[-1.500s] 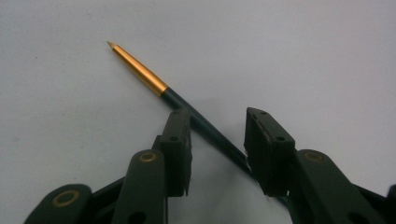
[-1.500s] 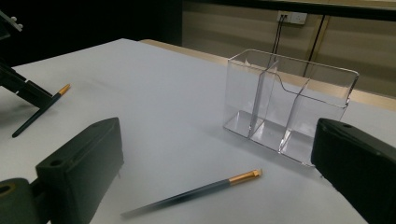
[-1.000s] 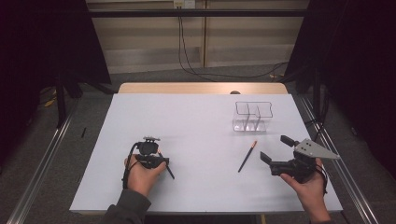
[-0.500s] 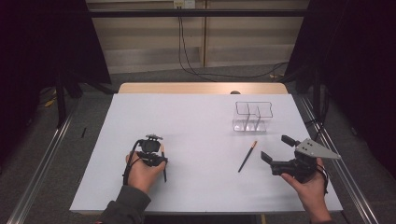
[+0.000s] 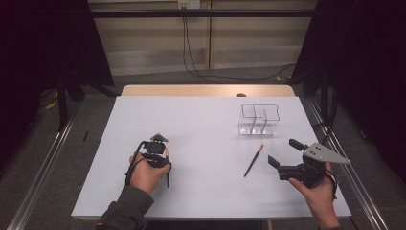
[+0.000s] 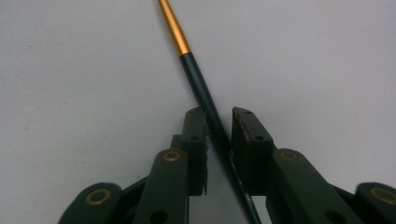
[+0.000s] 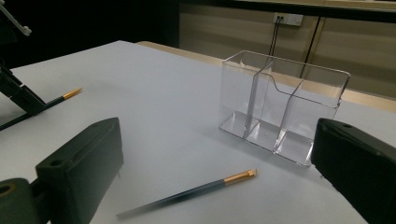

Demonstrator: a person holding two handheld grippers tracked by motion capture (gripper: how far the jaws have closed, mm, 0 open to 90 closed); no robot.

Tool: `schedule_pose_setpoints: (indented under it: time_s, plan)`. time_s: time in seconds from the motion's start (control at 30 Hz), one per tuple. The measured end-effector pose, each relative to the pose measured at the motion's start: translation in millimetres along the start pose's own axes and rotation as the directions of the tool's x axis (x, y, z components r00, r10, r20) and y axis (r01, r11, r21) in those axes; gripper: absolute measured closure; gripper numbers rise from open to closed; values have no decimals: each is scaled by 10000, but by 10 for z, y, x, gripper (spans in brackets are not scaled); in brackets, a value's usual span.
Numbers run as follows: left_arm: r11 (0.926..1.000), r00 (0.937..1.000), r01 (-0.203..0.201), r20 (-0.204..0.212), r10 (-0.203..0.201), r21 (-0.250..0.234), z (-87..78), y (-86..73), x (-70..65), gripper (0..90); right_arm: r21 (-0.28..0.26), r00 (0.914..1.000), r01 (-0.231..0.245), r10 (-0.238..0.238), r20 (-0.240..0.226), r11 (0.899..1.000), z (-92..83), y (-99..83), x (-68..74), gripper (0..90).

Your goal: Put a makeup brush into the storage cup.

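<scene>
left tool [image 6: 218, 122] clamps brush [image 6: 198, 77] mid-table [image 5: 201, 120].

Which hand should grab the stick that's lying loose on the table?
Right. The right hand-held gripper is open beside the loose brush, close to the clear holder. The left hand-held gripper already has another brush between its jaws.

- We can read no text, label, brand, number or sign in any of the views.
</scene>
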State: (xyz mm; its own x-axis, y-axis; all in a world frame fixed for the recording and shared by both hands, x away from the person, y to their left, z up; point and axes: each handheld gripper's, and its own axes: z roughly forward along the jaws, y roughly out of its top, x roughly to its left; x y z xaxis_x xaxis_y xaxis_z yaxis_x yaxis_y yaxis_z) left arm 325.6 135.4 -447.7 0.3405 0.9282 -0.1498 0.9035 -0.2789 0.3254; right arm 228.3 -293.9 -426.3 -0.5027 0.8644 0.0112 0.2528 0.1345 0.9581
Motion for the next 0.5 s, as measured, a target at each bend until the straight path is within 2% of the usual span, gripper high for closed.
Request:
schedule_pose_setpoints:
  time_s: [0.2,0.37,0.5]
  plan:
    - [9998,9998,-63,-202,67,193,6,26,0,818,3,10000,-43,43,47,10000,7,-1,-1,18]
    - [9990,9988,-231,-416,248,393,14,52,-39,823,31,10000,-14,14,41,10000,11,-7,-7,18]
    - [9985,9991,-171,-383,191,528,15,69,-35,828,-6,10000,-45,45,68,10000,8,-2,-1,18]
